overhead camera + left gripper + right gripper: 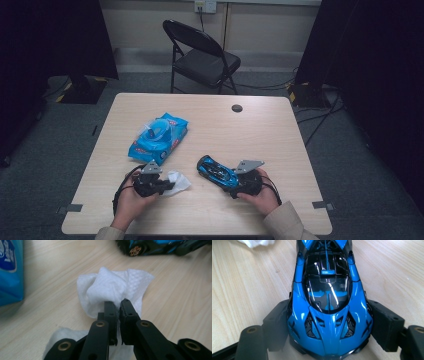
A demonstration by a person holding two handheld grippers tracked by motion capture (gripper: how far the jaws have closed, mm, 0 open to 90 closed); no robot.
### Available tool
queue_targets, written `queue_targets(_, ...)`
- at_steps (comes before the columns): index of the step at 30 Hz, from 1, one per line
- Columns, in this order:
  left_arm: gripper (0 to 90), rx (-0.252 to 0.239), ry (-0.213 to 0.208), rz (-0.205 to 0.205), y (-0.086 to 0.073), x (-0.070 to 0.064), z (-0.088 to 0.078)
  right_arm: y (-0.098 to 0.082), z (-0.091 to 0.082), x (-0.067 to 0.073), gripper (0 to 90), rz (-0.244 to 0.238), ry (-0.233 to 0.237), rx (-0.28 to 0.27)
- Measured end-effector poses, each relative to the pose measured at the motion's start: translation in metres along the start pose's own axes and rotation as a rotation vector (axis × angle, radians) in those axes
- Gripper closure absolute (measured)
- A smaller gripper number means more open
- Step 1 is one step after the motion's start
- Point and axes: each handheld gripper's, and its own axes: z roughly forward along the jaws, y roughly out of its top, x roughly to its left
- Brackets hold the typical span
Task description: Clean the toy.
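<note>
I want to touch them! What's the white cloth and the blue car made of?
The white wipe looks like soft, thin nonwoven cloth: it crumples and shows a dimpled pattern. The toy car looks like hard, glossy painted plastic or metal: light glints off its blue body.
</note>
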Motion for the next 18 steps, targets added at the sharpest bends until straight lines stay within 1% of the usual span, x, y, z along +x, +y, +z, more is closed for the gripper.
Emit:
queue_targets(2,85.6,-0.01,-0.007,-0.002,0.005,-0.001,-0.002,0.0,0.0,0.0,25.5,0.0,0.0,0.0)
queue_targets(4,85.6,-0.021,-0.033,-0.006,0.01,-0.003,-0.002,0.0,0.0,0.0,25.5,0.001,0.0,0.0)
queue_targets(7,85.6,-0.025,-0.047,0.005,0.018,-0.006,-0.002,0.0,0.0,0.0,25.5,0.002,0.0,0.0)
queue_targets(8,85.6,-0.03,-0.056,0.008,0.022,-0.007,-0.002,0.0,0.0,0.0,25.5,0.001,0.0,0.0)
queue_targets(9,85.6,-0.034,-0.073,0.005,0.025,-0.008,-0.001,0.0,0.0,0.0,25.5,0.001,0.0,0.0)
queue_targets(10,85.6,-0.034,-0.073,0.005,0.025,-0.008,-0.001,0.0,0.0,0.0,25.5,0.001,0.0,0.0)
queue_targets(11,85.5,-0.049,-0.091,0.002,0.029,-0.01,0.0,0.0,0.0,0.0,25.5,0.001,0.0,0.0)
queue_targets(13,85.5,-0.042,-0.094,0.008,0.035,-0.01,0.0,0.0,0.0,0.0,25.5,0.001,0.0,0.0)
queue_targets(18,85.6,-0.067,-0.116,0.012,0.049,-0.013,0.003,0.0,0.0,0.0,25.4,0.002,0.0,0.0)
